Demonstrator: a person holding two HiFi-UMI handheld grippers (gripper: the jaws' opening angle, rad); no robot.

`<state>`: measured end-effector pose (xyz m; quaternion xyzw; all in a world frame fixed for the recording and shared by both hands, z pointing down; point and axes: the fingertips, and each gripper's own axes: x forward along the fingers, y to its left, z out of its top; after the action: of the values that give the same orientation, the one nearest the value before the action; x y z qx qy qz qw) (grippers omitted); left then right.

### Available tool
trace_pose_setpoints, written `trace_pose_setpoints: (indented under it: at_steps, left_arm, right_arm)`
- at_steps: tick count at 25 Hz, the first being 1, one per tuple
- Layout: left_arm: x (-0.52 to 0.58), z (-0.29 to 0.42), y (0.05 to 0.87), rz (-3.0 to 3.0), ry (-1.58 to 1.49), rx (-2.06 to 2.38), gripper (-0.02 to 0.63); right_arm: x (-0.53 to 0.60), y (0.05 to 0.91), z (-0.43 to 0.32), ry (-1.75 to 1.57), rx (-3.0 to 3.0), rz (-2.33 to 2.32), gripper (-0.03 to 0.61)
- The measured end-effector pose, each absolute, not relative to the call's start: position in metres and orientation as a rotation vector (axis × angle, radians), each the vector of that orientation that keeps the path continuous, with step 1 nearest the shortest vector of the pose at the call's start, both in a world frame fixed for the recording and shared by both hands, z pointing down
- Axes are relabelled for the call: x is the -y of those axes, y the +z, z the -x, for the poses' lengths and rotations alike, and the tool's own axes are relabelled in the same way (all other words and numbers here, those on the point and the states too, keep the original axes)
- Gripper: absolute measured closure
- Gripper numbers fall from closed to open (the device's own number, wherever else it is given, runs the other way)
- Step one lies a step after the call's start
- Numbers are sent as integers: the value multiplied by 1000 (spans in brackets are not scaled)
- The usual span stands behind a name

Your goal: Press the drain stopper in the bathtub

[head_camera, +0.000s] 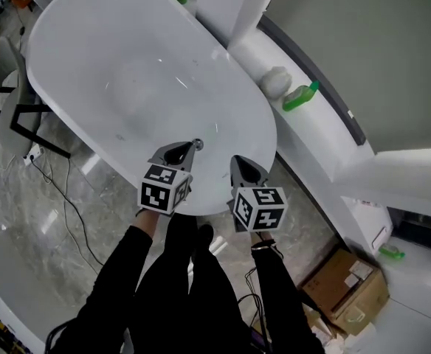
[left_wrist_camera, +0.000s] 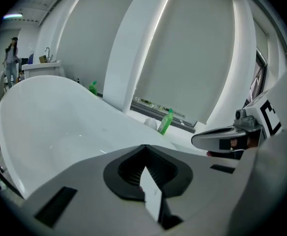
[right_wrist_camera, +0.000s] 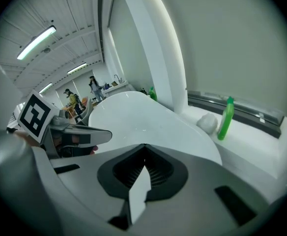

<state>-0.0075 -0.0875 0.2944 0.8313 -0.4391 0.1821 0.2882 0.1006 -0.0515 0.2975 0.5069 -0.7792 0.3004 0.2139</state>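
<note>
- Drain stopper [head_camera: 197, 144]: I take the small metal knob on the near inner wall of the bathtub [head_camera: 90, 43] for it, though it is too small to be sure. It sits just ahead of the left jaw tips and well to the left of the right ones.
- Left gripper [head_camera: 186, 150]: its jaws are closed together on nothing. The tips are close to the knob, and I cannot tell whether they touch it.
- Progress: judging from this, the approach is nearly done, and the press itself is not shown as done.
- Right gripper [head_camera: 239, 164]: its jaws are likewise closed and empty, over the tub's near rim and apart from the knob.
- Writing: the marker cubes carry only black-and-white squares. The green bottle [head_camera: 300, 96] beyond the right jaws shows no readable label.
</note>
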Motion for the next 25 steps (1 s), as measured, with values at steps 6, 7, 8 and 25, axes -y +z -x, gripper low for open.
trace_pose_setpoints:
  at_steps: [6, 7, 8, 25]
  left_arm:
    - [112, 12, 351, -2173, 551, 1147, 609]
    - [115, 12, 363, -2165, 562, 1145, 609]
    - [118, 12, 374, -2154, 573, 1143, 609]
    - [156, -13, 550, -1965, 709, 1104, 609]
  right_arm:
    - [71, 345, -99, 864, 2102, -1382, 580]
    - [74, 354, -98, 872, 2094, -1376, 580]
    - [75, 363, -98, 881, 2088, -1368, 580]
    - [131, 528, -91, 1060, 2012, -1252, 580]
